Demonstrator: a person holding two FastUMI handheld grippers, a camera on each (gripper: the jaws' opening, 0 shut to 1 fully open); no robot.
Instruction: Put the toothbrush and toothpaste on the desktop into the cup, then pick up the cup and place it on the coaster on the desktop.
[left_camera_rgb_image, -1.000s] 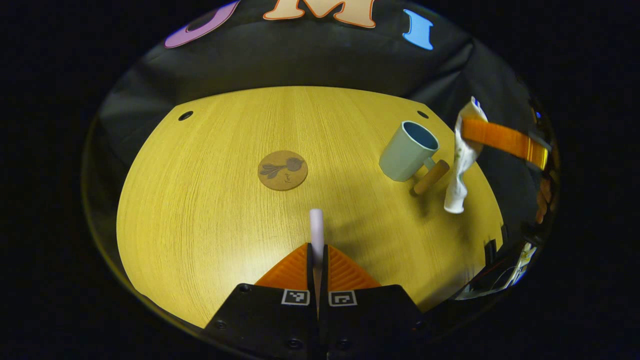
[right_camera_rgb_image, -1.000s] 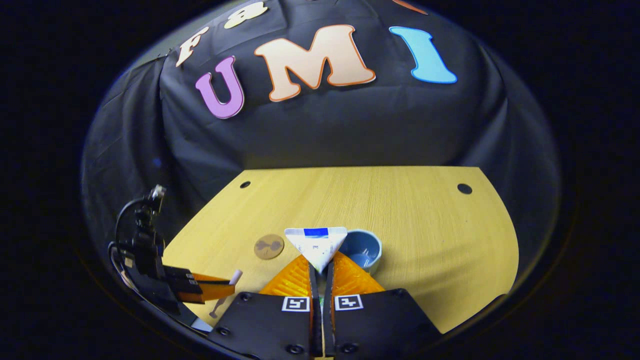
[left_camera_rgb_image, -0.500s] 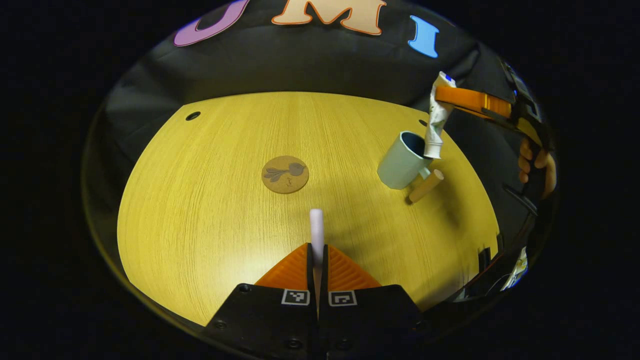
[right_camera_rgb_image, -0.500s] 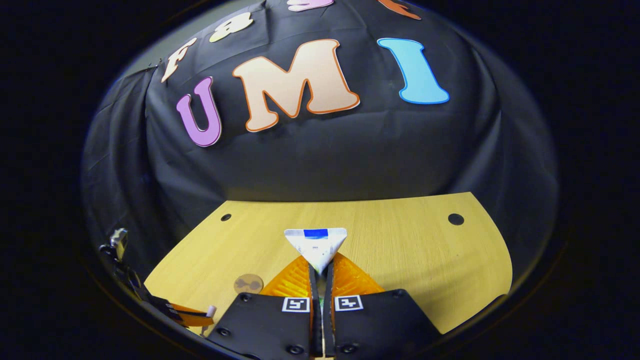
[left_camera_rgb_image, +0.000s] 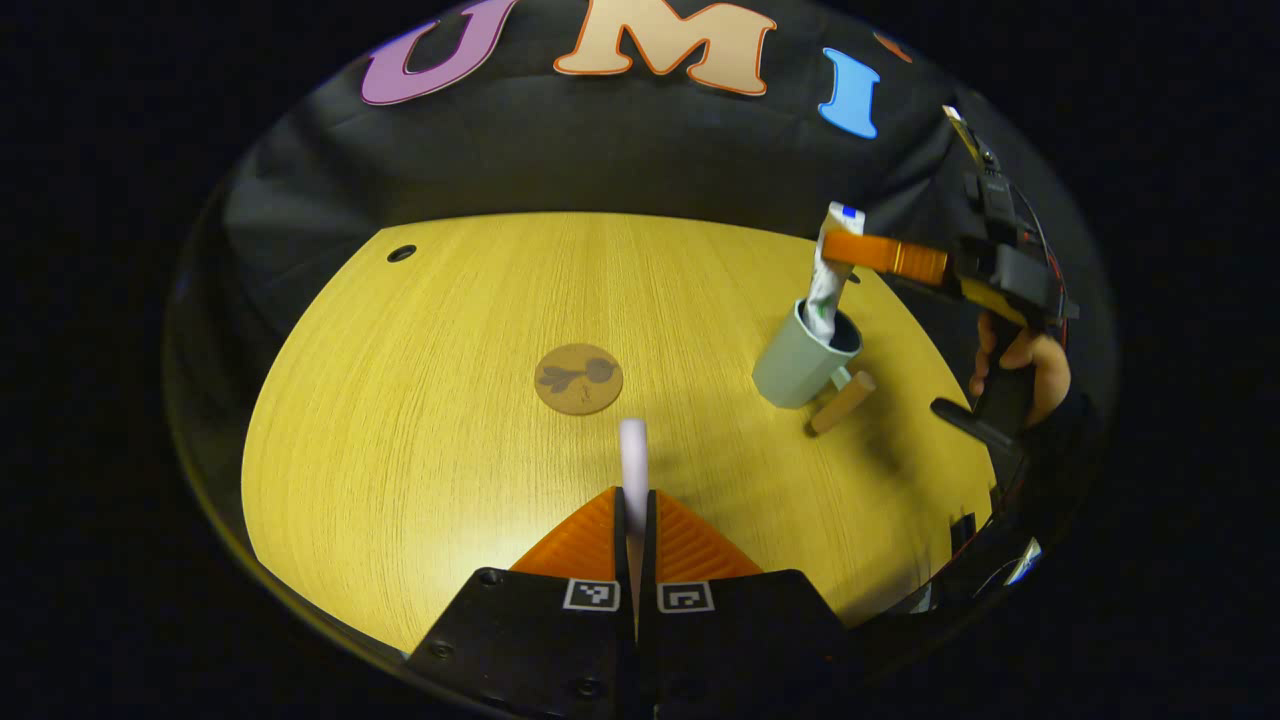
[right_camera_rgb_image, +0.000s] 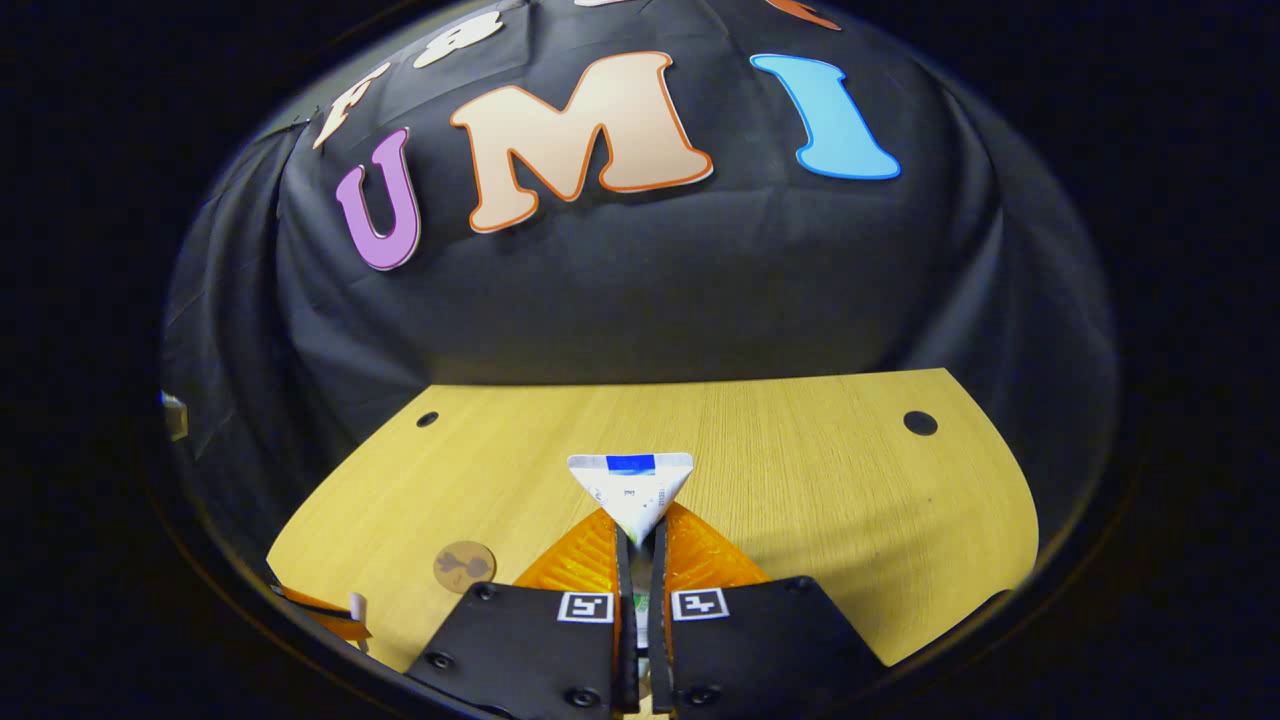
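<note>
In the left gripper view, my left gripper (left_camera_rgb_image: 634, 500) is shut on the white toothbrush (left_camera_rgb_image: 632, 455), which sticks out forward over the desk. A pale blue-green cup (left_camera_rgb_image: 800, 362) with a wooden handle (left_camera_rgb_image: 842, 402) stands at the right. The right gripper (left_camera_rgb_image: 850, 250) holds the white toothpaste tube (left_camera_rgb_image: 828, 285) upright, its lower end inside the cup. In the right gripper view, my right gripper (right_camera_rgb_image: 638, 535) is shut on the toothpaste tube (right_camera_rgb_image: 630, 490), whose crimped end points forward. The round brown coaster (left_camera_rgb_image: 578, 378) lies mid-desk; the coaster (right_camera_rgb_image: 464, 566) also shows low left.
The yellow wooden desk (left_camera_rgb_image: 450, 350) has small dark holes near its far corners (left_camera_rgb_image: 401, 253). A hand (left_camera_rgb_image: 1020, 352) holds the right gripper's grip at the desk's right edge. Black cloth hangs behind the desk.
The right gripper has carried the toothpaste from beside the cup to above it and lowered the tube's end into the cup. My left gripper has barely moved, still holding the toothbrush.
</note>
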